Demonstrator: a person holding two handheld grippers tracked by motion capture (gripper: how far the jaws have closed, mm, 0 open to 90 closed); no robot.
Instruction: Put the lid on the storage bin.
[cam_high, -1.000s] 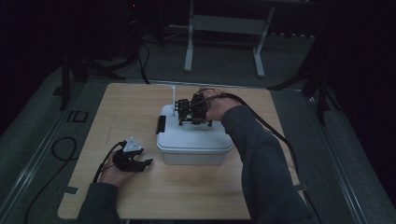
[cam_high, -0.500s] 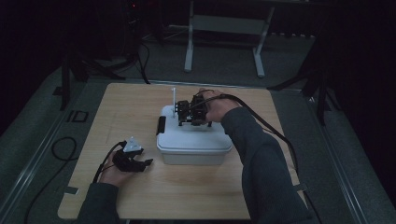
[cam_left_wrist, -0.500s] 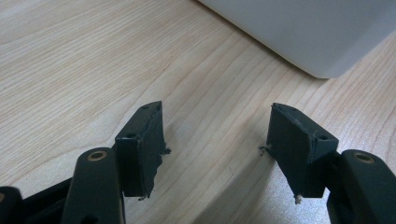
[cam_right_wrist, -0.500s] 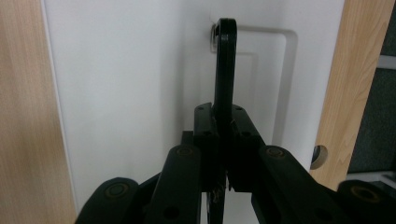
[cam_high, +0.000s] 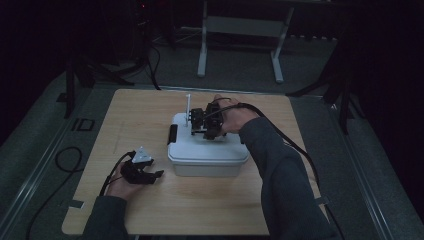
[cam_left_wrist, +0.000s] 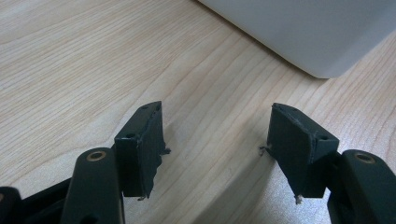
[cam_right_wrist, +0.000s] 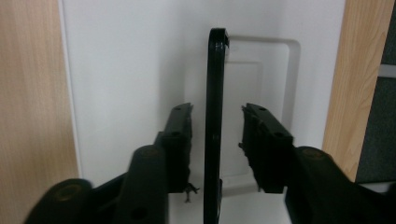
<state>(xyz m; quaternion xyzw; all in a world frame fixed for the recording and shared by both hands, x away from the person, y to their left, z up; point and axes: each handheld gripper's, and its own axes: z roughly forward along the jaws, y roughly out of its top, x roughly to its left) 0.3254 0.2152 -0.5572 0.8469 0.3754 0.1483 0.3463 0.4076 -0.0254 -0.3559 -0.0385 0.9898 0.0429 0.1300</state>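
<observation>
Your right tool has just been opening around the box's raised black handle, mid-table, pads now clear, so lifting remains; your left tool rests wide, empty, near the front-left corner.

Both forearms wear dark grey long sleeves. The left gripper has matte black wedge-shaped pads with frayed edges, brass-coloured rivets at 7 and 5 o'clock, and a grey three-cornered plate on top. The right gripper is black too, trailing a black cable.
</observation>
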